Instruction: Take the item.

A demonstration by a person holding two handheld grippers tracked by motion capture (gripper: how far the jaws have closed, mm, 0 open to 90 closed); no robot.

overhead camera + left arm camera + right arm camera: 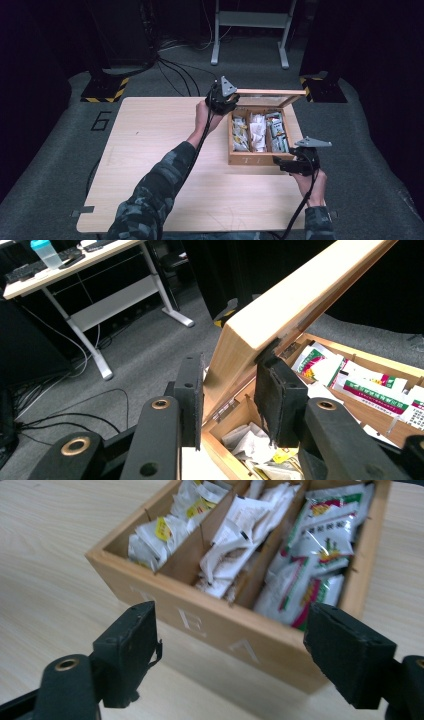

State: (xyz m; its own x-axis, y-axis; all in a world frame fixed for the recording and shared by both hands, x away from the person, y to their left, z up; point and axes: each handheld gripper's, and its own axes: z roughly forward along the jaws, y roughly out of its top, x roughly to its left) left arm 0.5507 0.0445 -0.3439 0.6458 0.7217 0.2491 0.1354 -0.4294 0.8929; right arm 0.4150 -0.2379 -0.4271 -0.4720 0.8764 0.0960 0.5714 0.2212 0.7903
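A wooden box (pixel 252 159) with three compartments sits toward the right side of the light wooden table (pixel 160 165), its hinged lid (pixel 270 93) raised at the far edge. The left tool (pixel 223 102) is at the lid's left corner; in the left gripper view its two black jaws stand on either side of the lid's (pixel 300 295) pale wooden edge, closed around that corner so the lid is pinched between the pads (pixel 272 395) and stands tilted up over the open box (pixel 240 415). Below the lid lie paper packets (pixel 360 385) with red and green print, and white crumpled ones nearer the tool. The right tool (pixel 295 164) hovers at the box's near right corner, just beside the front wall and low over the table; in the right gripper view its jaws are spread wide apart with nothing between them — the front wall of the box (pixel 220 625), with pale letters on it, lies ahead between the two pads. That view shows the compartments clearly: the left one holds small white sachets with yellow tags (pixel 162 530), the middle one white paper sachets (pixel 235 535), the right one larger packets printed in green and red (pixel 315 555). The person's forearms, in a camouflage-patterned sleeve (pixel 150 200), come in from the near edge — the left arm reaching diagonally across the table. A dark number is marked on the grey floor (pixel 50 150) left of the table.
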